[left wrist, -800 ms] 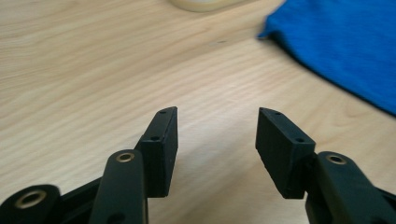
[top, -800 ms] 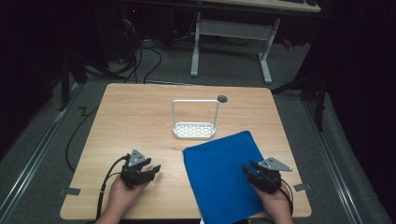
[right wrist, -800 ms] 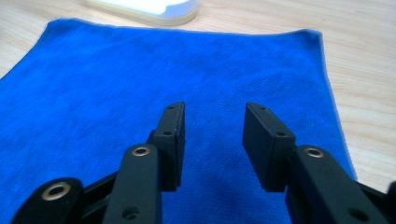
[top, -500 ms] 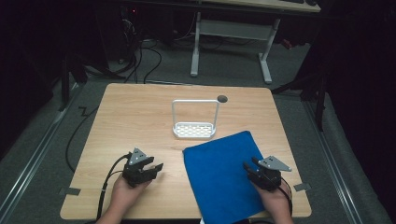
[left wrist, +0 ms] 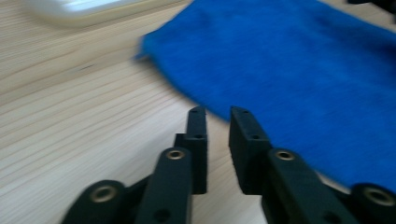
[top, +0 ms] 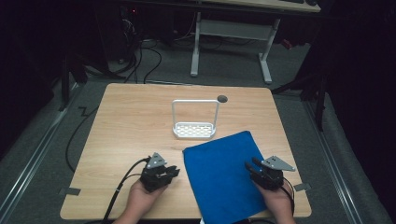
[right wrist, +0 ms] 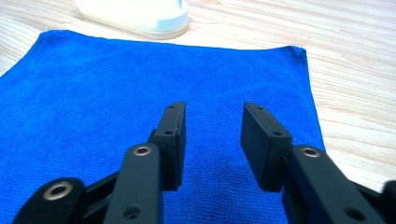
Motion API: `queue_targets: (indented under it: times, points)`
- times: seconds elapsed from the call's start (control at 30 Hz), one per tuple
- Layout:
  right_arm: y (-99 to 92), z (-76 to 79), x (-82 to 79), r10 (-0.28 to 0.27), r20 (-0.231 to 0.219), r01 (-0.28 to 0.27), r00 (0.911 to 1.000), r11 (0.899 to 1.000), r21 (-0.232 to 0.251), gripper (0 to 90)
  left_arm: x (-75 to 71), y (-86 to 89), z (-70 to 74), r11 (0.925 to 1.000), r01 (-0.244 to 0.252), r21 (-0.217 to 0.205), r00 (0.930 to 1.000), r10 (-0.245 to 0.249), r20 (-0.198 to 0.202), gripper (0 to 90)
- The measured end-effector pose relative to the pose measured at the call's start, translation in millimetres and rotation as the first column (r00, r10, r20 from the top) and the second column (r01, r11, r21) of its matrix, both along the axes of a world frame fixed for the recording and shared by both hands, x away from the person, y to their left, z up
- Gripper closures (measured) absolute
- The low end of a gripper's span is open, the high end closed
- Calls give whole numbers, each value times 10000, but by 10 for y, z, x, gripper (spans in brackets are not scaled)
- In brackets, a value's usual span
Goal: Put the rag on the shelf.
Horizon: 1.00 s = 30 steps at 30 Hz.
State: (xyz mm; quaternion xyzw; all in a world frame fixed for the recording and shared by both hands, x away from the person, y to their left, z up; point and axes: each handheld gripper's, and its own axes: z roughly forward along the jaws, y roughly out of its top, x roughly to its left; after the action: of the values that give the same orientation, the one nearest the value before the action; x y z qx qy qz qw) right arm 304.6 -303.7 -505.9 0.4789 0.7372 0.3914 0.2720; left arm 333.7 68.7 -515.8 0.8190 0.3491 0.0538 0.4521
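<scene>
Cloth, blue and spread flat, point(top: 224, 175) lies on the near right part of the wooden table point(top: 135, 121), turned slightly askew so that one corner points toward the far side and its near edge reaches the table's front edge. Beyond its far corner stands a white rack point(top: 194, 122), a low perforated tray with a tall wire hoop rising from it, close to the cloth but apart from it in the high view. The left gripper point(top: 169, 171) sits on bare wood just beside the cloth's left edge, held in the person's left hand point(top: 142, 198); in the left gripper view its jaws stand nearly together with only a narrow gap, nothing between them, their tips aimed at the cloth's border. The right gripper point(top: 251, 165) rests over the cloth's right side, held in the right hand point(top: 278, 201); in the right gripper view its jaws are parted about halfway above the blue fabric, with no fold caught between the pads point(right wrist: 266, 140). A small dark round hole point(top: 222, 98) marks the table's far side behind the rack.
</scene>
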Motion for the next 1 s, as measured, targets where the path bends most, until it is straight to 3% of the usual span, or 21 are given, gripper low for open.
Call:
queue_targets:
  times: [0.1,0.13,0.17,0.3,0.4,0.57,0.7,0.73,0.83,0.87,0.9,1.0]
  points:
    - [-11,4,-4,-15,-35,15,10000,10000,-25,667,-102,-267,7,9964,839,126,9965,-838,-20,885]
    - [-18,4,-10,13,-67,-13,10000,10000,-18,684,-181,-415,-21,9897,1403,297,9900,-1399,-162,895]
    - [-19,3,-10,14,-73,-14,10000,10000,-1,696,-181,-415,-21,9897,1403,297,9900,-1399,-162,895]
    - [-29,5,-4,73,-62,-74,10000,10000,-35,729,-333,-654,-112,9675,2235,1182,9745,-2246,-46,895]
    - [-35,14,-8,67,-22,-68,10000,10000,-24,753,-335,-651,-128,9651,2290,1272,9731,-2305,-30,898]
    - [-44,23,-19,84,-33,-84,10000,10000,13,774,-302,-462,-129,9704,2090,1213,9779,-2087,-151,897]
    - [-31,24,-32,183,-89,-182,9998,9998,101,790,-274,-139,-123,9791,1531,1342,9882,-1526,-140,892]
    - [-31,24,-32,183,-89,-182,9998,9998,101,790,-274,-139,-123,9791,1531,1342,9882,-1526,-140,890]
    - [-9,19,-36,299,-160,-297,9994,9995,115,818,-250,210,-125,9880,942,1227,9952,-900,-387,889]
    - [-9,19,-36,299,-160,-297,9994,9995,115,818,-250,210,-125,9880,942,1227,9952,-900,-387,888]
    - [11,7,-26,426,-283,-423,9987,9991,101,828,-243,403,-128,9916,586,1154,9974,-531,-497,888]
    - [50,-16,-6,580,-424,-577,9974,9983,88,835,-225,548,-122,9933,232,1129,9979,-162,-625,877]
